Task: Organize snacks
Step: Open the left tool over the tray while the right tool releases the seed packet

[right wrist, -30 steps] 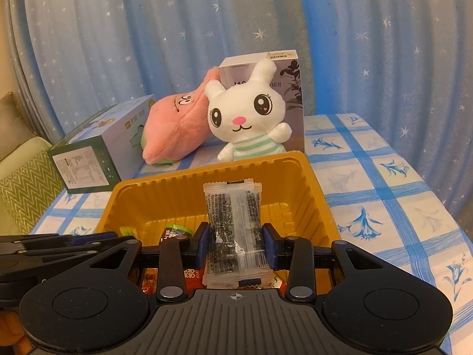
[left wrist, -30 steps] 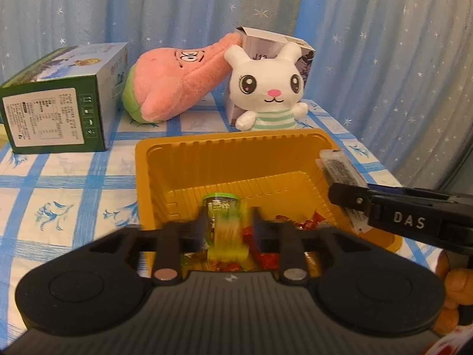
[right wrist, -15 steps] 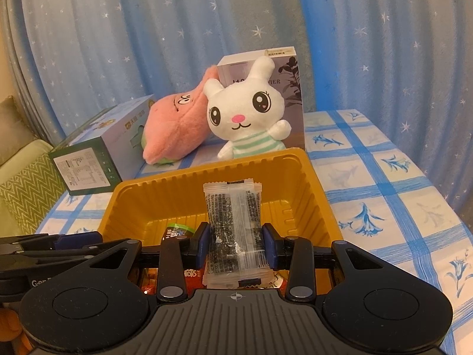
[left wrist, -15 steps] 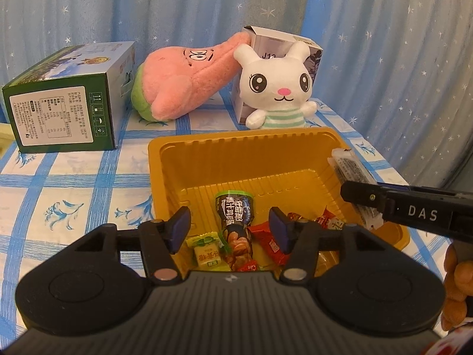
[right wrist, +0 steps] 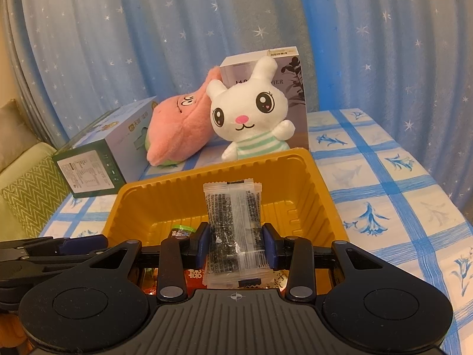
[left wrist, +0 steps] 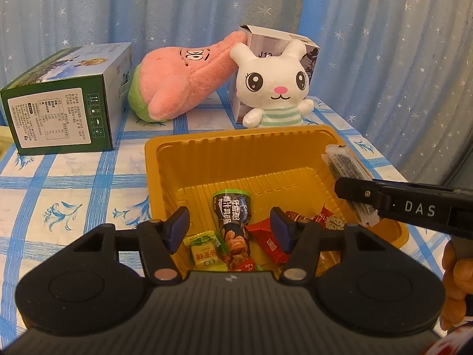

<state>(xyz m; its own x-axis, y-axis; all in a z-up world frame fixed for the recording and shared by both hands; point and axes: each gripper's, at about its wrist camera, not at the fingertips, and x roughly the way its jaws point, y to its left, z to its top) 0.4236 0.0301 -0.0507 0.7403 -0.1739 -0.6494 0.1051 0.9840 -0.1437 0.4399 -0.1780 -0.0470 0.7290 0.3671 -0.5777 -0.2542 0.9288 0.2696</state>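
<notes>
A yellow plastic tray [left wrist: 236, 137] sits on the blue-checked tablecloth and holds several wrapped snacks. My left gripper [left wrist: 229, 222] hovers over the tray's near end, open, its blue pads apart from the dark green-topped snack packet [left wrist: 232, 219] lying between them on the tray floor. A yellow-green candy [left wrist: 202, 248] and red packets [left wrist: 269, 239] lie beside that packet. My right gripper [right wrist: 235, 238] is shut on a clear packet of black sesame bars [right wrist: 233, 207], held upright over the tray [right wrist: 207, 171]. In the left wrist view that packet [left wrist: 343, 159] stands at the tray's right rim.
Behind the tray sit a white rabbit plush [left wrist: 275, 88], a pink plush [left wrist: 183, 82] and a grey box [left wrist: 266, 41]. A green carton [left wrist: 65, 109] lies at the back left. A starry blue curtain hangs behind. A hand [left wrist: 455, 281] shows at the right edge.
My left gripper has opened and let go of the dark green-topped packet, which now lies in the tray. The right gripper has kept its grip and place.
</notes>
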